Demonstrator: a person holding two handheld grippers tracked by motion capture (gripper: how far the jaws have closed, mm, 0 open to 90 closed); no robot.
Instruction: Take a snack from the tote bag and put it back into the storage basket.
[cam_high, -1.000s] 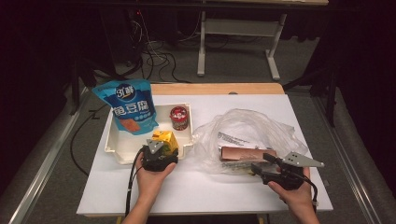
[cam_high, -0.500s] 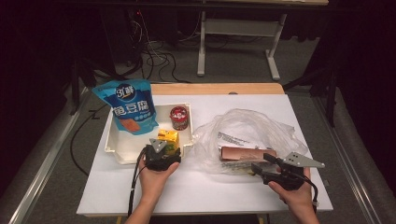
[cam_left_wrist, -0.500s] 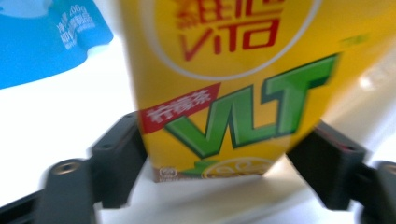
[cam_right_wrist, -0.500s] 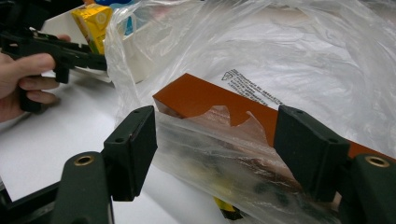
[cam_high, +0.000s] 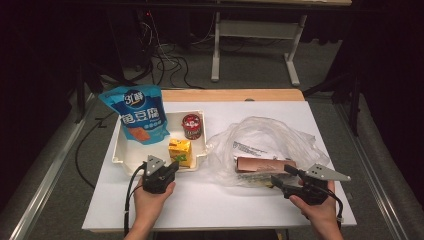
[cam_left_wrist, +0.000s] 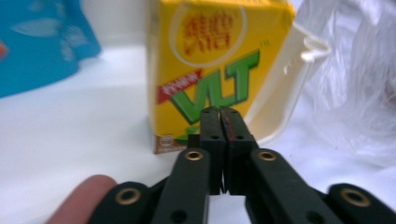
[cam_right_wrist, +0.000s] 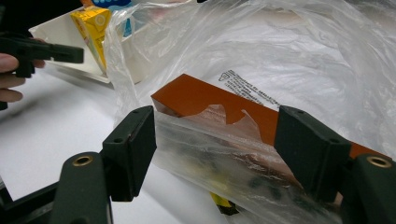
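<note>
One white table (cam_high: 200, 200) carries everything, with a bare strip along its near edge where both hands sit. On its right half lies one clear plastic bag (cam_high: 265, 142), crumpled and spreading wide, its far side close to the table's right edge. On the left half stands one white tray (cam_high: 127, 157), just beside the bag. One blue pouch (cam_high: 137, 112) leans in the tray's far-left corner, one small red can (cam_high: 191, 126) stands at its far side, and one yellow drink carton (cam_high: 179, 151) stands upright in its near right corner. One brown box (cam_high: 265, 165) lies inside the bag near its near edge; there may be more under it, but the wrinkled film blurs that.

The right gripper (cam_right_wrist: 215, 154) has its jaws spread around the box and bag film, seemingly not pressing. The left gripper (cam_left_wrist: 220, 123) points at the carton from just outside the tray's near rim, and its jaws have just closed flat together with nothing between them.
</note>
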